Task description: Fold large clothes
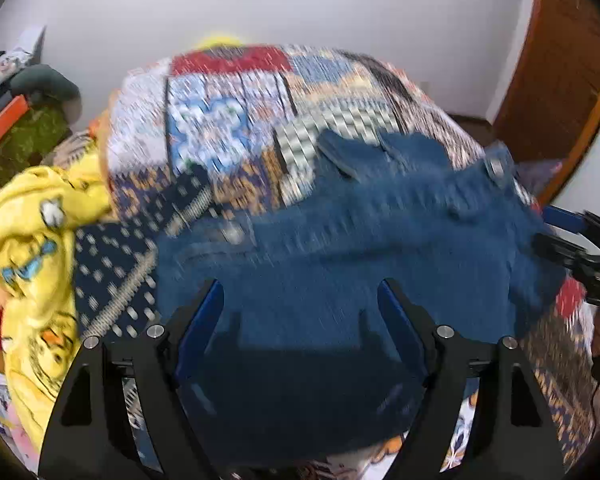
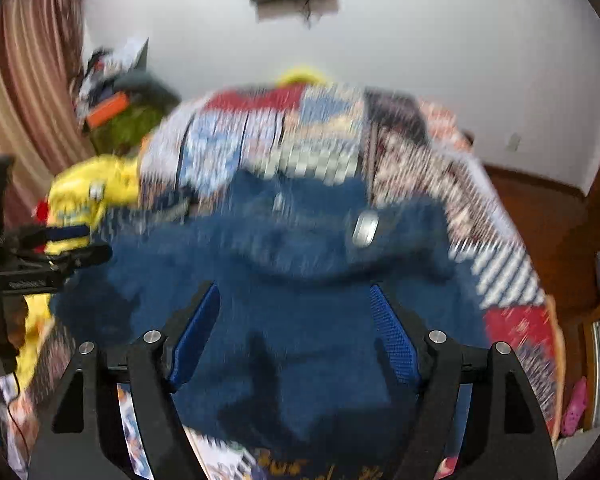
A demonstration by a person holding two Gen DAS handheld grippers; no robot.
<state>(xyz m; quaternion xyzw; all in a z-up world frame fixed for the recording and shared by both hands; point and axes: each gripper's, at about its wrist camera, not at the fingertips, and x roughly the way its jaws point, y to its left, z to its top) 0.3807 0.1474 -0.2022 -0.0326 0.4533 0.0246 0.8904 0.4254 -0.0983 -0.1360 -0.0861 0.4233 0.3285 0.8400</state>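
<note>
A large blue denim garment (image 1: 380, 232) (image 2: 300, 248) lies spread on a patchwork bedspread (image 1: 228, 120) (image 2: 412, 148); both views are motion-blurred. A metal button (image 1: 496, 168) (image 2: 366, 230) shows near its far edge. My left gripper (image 1: 300, 286) hangs over the near part of the denim, open, with nothing pinched between its blue pads. My right gripper (image 2: 294, 289) is likewise open above the denim, its pads clear of the cloth. Each gripper shows in the other's view, the right gripper (image 1: 580, 248) at the right edge and the left gripper (image 2: 60, 248) at the left edge.
A crumpled yellow printed cloth (image 1: 32, 232) (image 2: 88, 196) lies left of the denim. Behind it sits a pile of dark and green things (image 1: 32, 128) by a striped curtain (image 2: 20, 100). A wooden door (image 1: 560, 80) stands at the right and a white wall behind the bed.
</note>
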